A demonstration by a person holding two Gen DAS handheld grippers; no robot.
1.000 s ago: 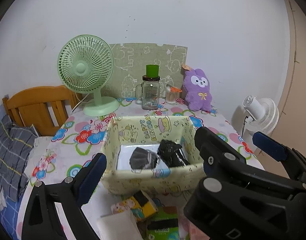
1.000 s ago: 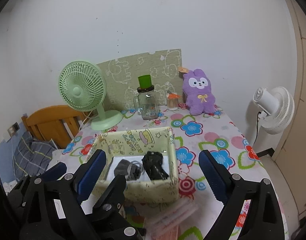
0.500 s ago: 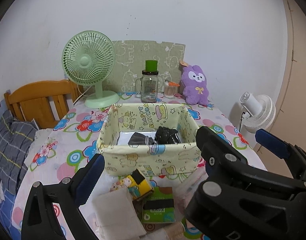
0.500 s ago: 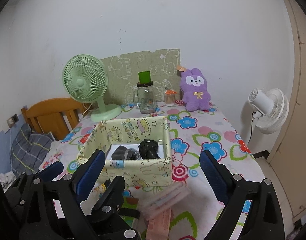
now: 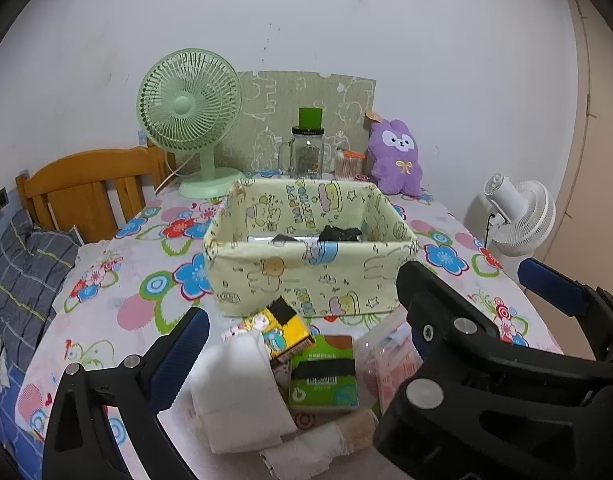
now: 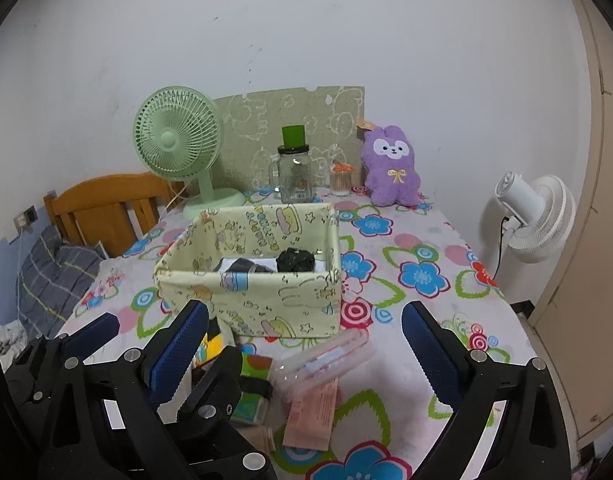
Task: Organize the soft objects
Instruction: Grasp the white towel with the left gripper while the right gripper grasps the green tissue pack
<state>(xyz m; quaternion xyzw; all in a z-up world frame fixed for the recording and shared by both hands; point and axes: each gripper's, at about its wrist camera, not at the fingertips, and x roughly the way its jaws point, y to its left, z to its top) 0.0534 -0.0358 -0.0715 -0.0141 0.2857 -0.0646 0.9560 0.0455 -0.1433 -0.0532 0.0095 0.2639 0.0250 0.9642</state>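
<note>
A pale yellow fabric basket (image 5: 306,280) (image 6: 250,300) stands mid-table with two dark soft items (image 6: 294,260) inside. In front of it lie a white folded cloth (image 5: 238,392), a yellow printed pack (image 5: 284,330), a green tissue pack (image 5: 324,376), clear plastic packets (image 6: 326,360) and a pink pack (image 6: 312,416). My left gripper (image 5: 302,340) is open and empty above this pile. My right gripper (image 6: 304,344) is open and empty, beside the left one, over the clear packets.
At the table's back stand a green fan (image 5: 190,120), a glass jar with green lid (image 5: 306,148), a small cotton-swab jar (image 5: 348,164) and a purple plush (image 5: 396,164). A white fan (image 6: 534,216) stands right of the table. A wooden chair (image 5: 86,192) and bedding sit left.
Both grippers have pulled back and dropped lower, away from the basket. The pile of items in front of the basket has come into view. Both stay open.
</note>
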